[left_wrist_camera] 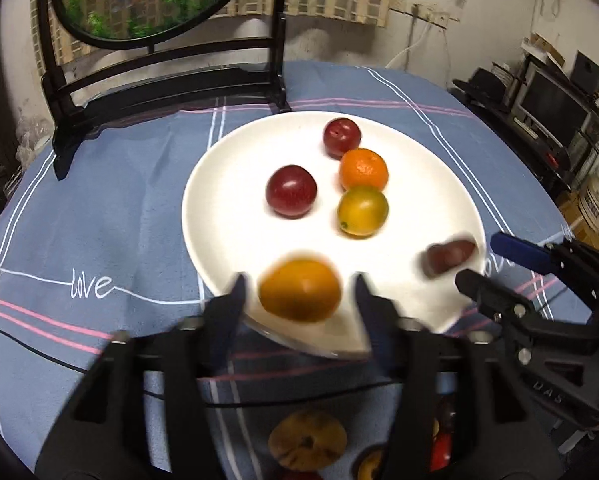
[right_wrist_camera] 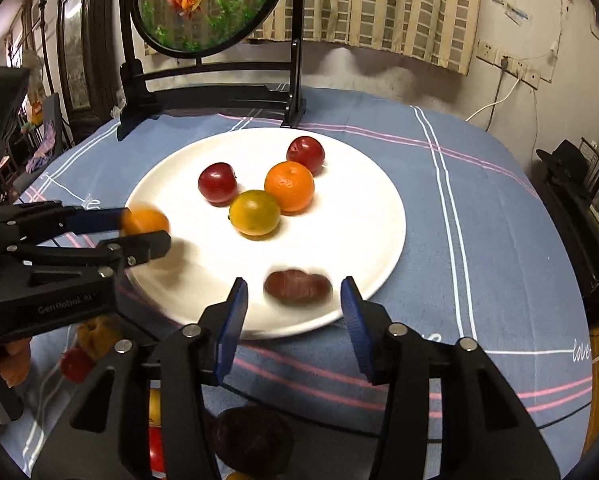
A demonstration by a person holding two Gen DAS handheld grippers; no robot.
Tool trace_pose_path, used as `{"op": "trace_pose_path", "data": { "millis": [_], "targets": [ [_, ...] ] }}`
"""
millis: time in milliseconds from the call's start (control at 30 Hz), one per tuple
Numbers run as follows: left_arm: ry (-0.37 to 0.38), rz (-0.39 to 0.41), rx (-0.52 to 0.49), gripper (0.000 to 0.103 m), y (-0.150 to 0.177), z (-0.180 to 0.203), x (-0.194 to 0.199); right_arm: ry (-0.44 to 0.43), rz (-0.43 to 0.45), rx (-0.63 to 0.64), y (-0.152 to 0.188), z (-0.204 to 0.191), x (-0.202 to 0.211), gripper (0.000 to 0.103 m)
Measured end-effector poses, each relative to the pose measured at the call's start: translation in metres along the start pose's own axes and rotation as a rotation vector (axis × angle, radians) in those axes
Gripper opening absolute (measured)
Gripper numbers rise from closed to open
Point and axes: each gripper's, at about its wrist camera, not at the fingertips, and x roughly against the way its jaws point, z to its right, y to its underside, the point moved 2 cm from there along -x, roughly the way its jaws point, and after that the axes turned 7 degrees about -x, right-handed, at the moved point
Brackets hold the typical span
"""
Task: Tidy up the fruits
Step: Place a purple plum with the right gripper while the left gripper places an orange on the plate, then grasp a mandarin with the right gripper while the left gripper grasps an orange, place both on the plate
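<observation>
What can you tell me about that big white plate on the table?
The plate is round, white, smooth and glossy like ceramic, lying flat on the blue striped tablecloth. It holds six fruits: two red plums, two oranges, a greenish-yellow citrus and a blurred dark red fruit near its front rim.

A round table wears a blue cloth (right_wrist_camera: 499, 216) with white and pink lines. A dark stand holds a round fish picture (right_wrist_camera: 207, 0) at the back. Checked curtains (right_wrist_camera: 379, 4) hang behind it. The wall (right_wrist_camera: 511, 12) is pale, with plugs (right_wrist_camera: 507, 66) and white wires
</observation>
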Motion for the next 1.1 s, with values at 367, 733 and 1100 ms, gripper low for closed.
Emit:
{"op": "trace_pose_path", "data": {
  "millis": [367, 733, 1100],
  "targets": [
    [-0.037, 0.036, 0.023, 0.071, 0.025, -0.006, 0.044, -0.045, -0.007, -0.093, 0.024, 0.015, 0.038, 0.050],
    [-0.032, 0.031, -0.026, 0.073, 0.080, 0.014, 0.089, -0.047, -0.008, -0.105, 0.081, 0.013, 0.086, 0.050],
    [-0.027, 0.012, 0.006, 0.076, 0.117, 0.015, 0.104, -0.099, -0.054, -0.105, 0.113, -0.007, 0.099, 0.050]
  ]
}}
